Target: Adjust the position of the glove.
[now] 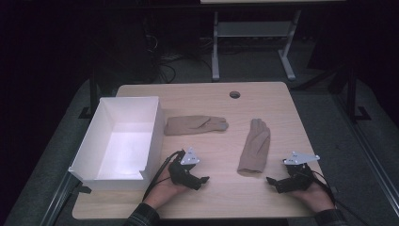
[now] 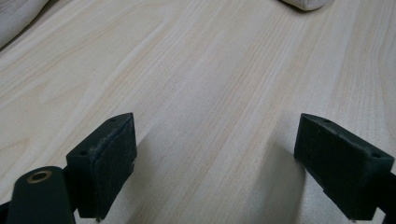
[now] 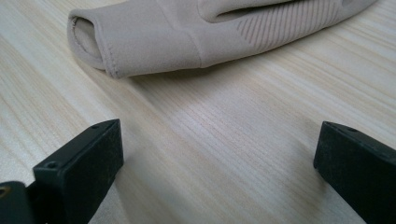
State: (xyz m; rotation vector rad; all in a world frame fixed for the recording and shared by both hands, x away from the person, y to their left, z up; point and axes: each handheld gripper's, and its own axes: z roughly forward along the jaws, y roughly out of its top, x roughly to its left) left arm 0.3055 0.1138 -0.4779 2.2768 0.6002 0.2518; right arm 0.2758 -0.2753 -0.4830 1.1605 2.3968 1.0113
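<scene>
Right, both my claws are released, jaws standing wide apart with nothing between them but bare table (image 1: 277, 101). My right claw (image 1: 277, 181) sits low near the front edge, and in its own view the cuff end of the nearer glove (image 3: 154, 44) lies just ahead of the jaws, its opening turned toward me. From above, that glove (image 1: 255, 146) lies lengthwise, cuff toward me and fingers pointing away. The other glove (image 1: 195, 125) lies crosswise just beside the white box (image 1: 153, 136), fingers pointing to the right. My left claw (image 1: 200, 181) rests in front of the box's near corner, and its view looks across wood grain with a bit of pale fabric at the top edge.

I judge the work to be putting the gloves into the box, and I am at the reach. To do it well, I want my right claw to slide forward low, straddle the cuff squarely, and pinch both layers of fabric near the hem, so the glove lifts as one piece instead of peeling open. The cloth is soft and will droop, so I should lift high enough for the fingers to clear the box wall. My left claw can take the crosswise glove by its cuff, which lies nearest the box.
</scene>
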